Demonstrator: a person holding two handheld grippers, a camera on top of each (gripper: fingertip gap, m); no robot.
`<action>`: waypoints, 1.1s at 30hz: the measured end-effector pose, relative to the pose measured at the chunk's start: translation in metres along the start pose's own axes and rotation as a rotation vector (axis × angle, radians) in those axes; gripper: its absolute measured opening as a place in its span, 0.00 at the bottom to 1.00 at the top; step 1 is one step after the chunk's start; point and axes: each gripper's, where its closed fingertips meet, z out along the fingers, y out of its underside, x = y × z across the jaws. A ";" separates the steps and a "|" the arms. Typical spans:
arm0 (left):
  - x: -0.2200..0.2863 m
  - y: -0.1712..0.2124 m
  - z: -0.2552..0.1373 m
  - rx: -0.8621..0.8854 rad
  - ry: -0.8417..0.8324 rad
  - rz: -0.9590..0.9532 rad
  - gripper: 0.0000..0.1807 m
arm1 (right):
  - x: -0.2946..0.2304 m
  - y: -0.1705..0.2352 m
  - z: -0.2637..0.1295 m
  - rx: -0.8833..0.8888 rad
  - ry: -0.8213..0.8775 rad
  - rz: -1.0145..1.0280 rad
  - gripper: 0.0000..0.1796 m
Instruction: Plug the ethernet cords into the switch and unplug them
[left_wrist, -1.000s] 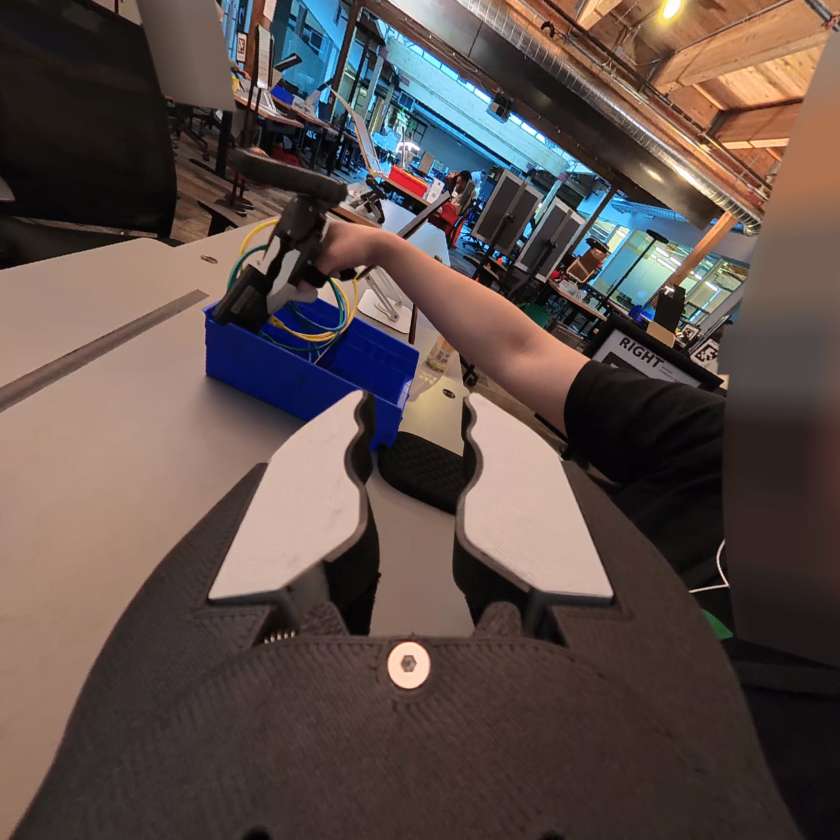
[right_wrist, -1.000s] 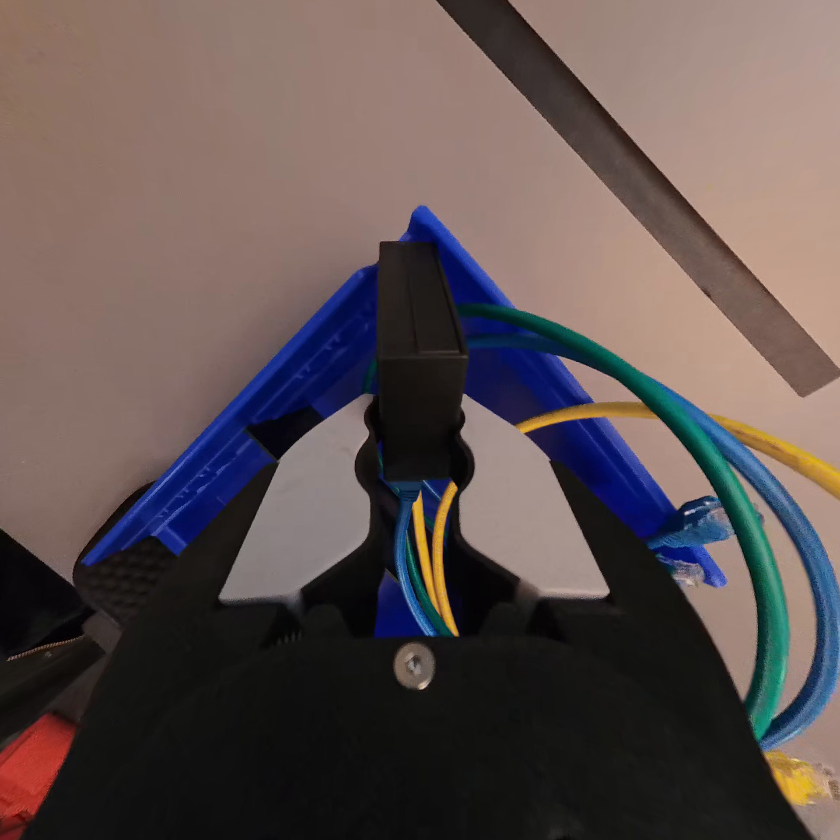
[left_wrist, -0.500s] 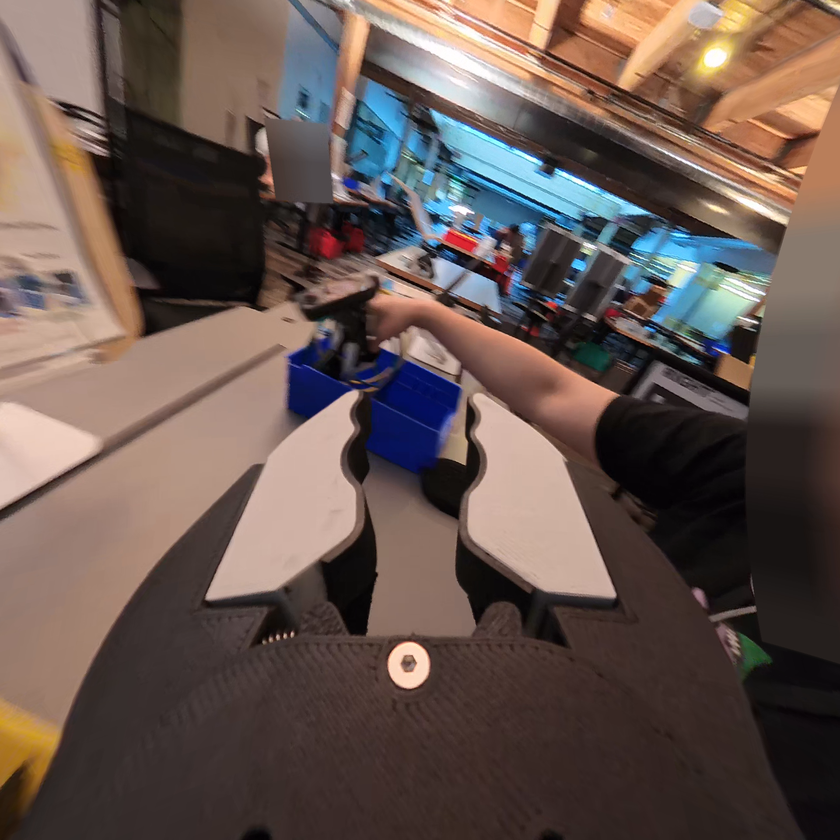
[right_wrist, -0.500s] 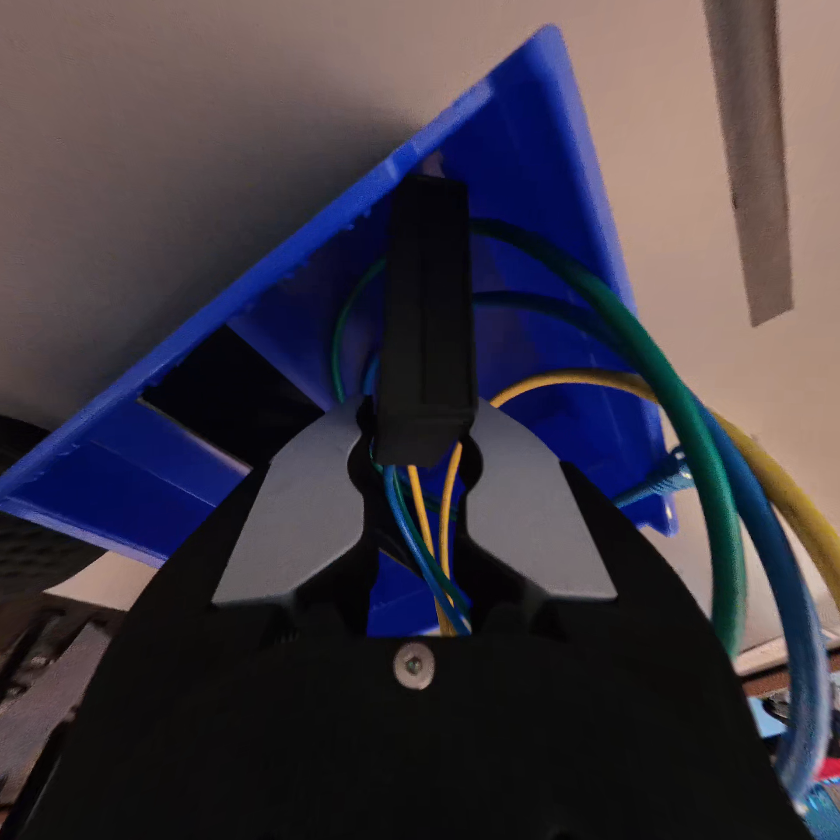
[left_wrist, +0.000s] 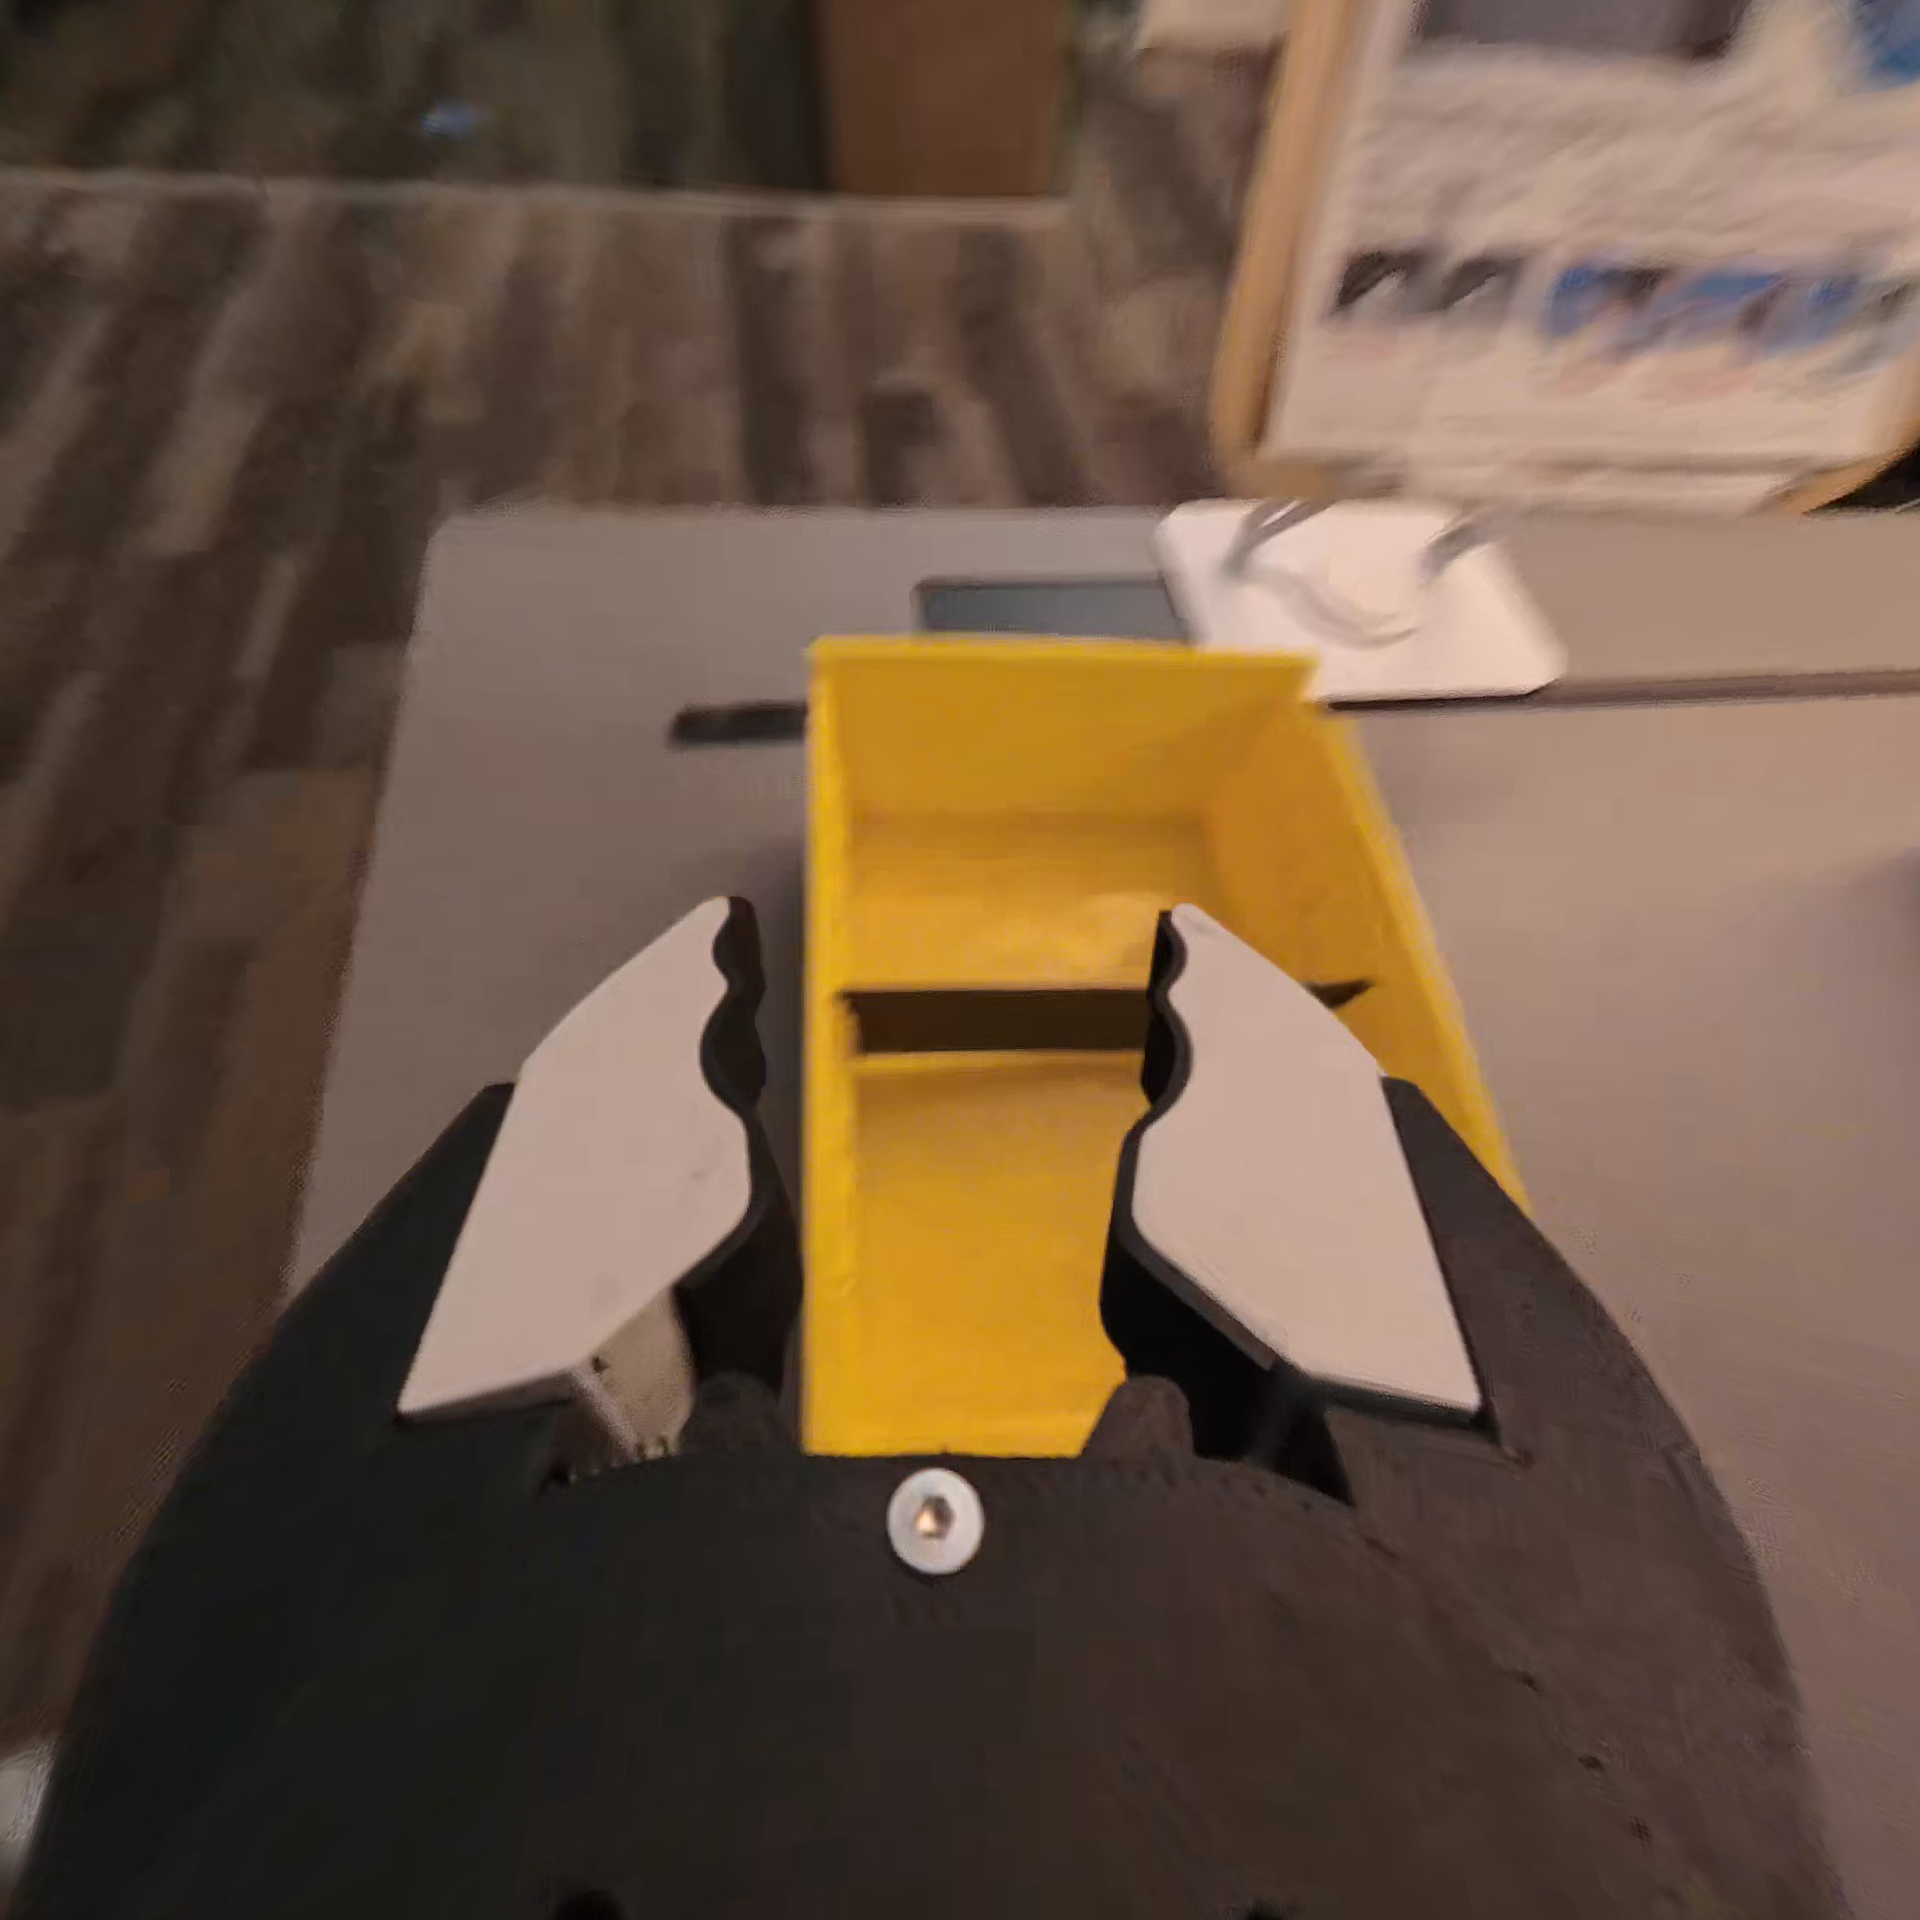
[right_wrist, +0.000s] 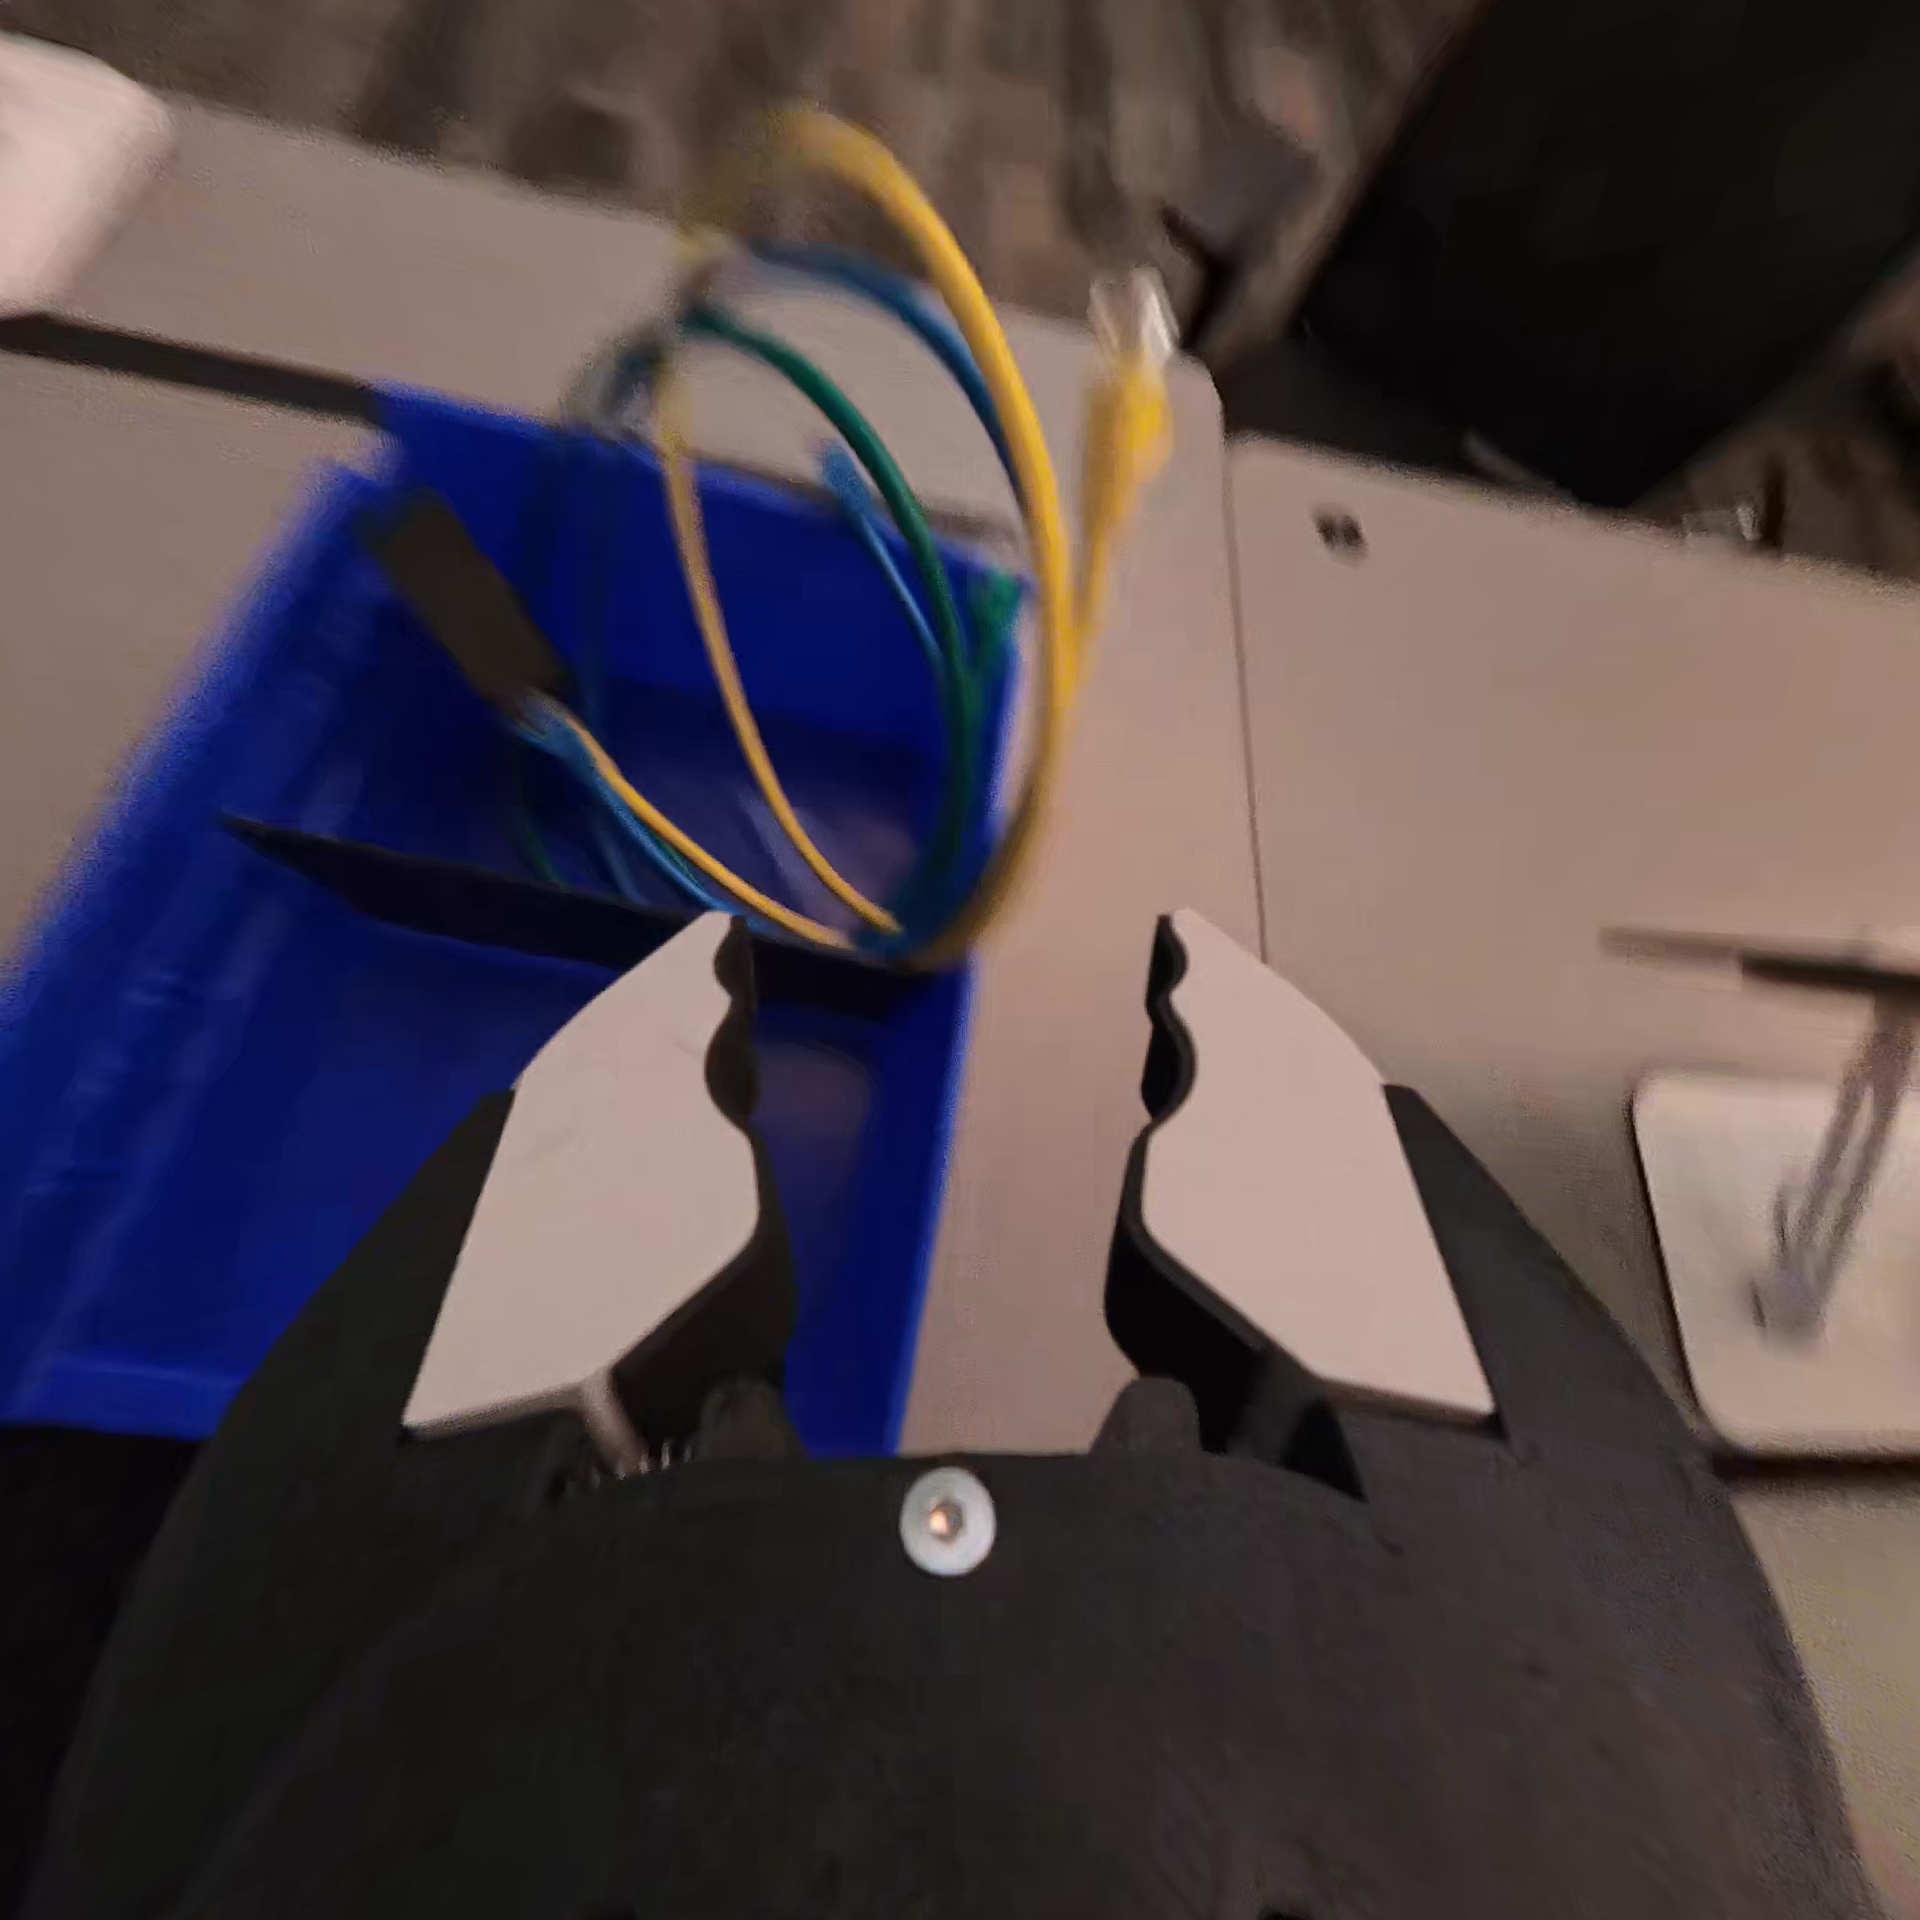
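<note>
In the right wrist view the black switch (right_wrist: 462, 603) lies in the blue bin (right_wrist: 208, 1091) on the grey table, with yellow (right_wrist: 997, 436), green (right_wrist: 914, 520) and blue (right_wrist: 883, 301) ethernet cords looping up out of the bin. My right gripper (right_wrist: 951, 935) is open and empty, just above the bin's near right corner and clear of the switch. In the left wrist view my left gripper (left_wrist: 951, 925) is open and empty over a yellow bin (left_wrist: 1340, 873) with a dark divider across it (left_wrist: 987, 1018). Both views are blurred by motion.
A white stand base (left_wrist: 1351, 613) sits behind the yellow bin, with a framed board (left_wrist: 1621, 239) beyond it. Another white base with a thin metal leg (right_wrist: 1787, 1247) lies right of the right gripper. The table edge and wood floor (left_wrist: 208, 520) are to the left. Some 80 cm of space lies between my two pairs of fingers.
My right gripper has opened and let go of the switch, which now lies in the blue bin, and has pulled back. My left gripper has swung round over the yellow bin and opened wide.
</note>
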 end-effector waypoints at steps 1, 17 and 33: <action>-0.015 0.011 0.002 -0.054 -0.047 -0.001 0.39 | 0.006 0.021 0.008 -0.057 0.015 0.037 0.38; -0.032 0.131 0.055 -0.654 0.075 -0.118 0.03 | -0.064 0.137 0.041 -0.717 -0.294 0.126 0.06; 0.113 0.139 0.073 -0.899 0.153 0.217 0.04 | -0.223 0.085 0.051 -0.612 -0.413 -0.081 0.08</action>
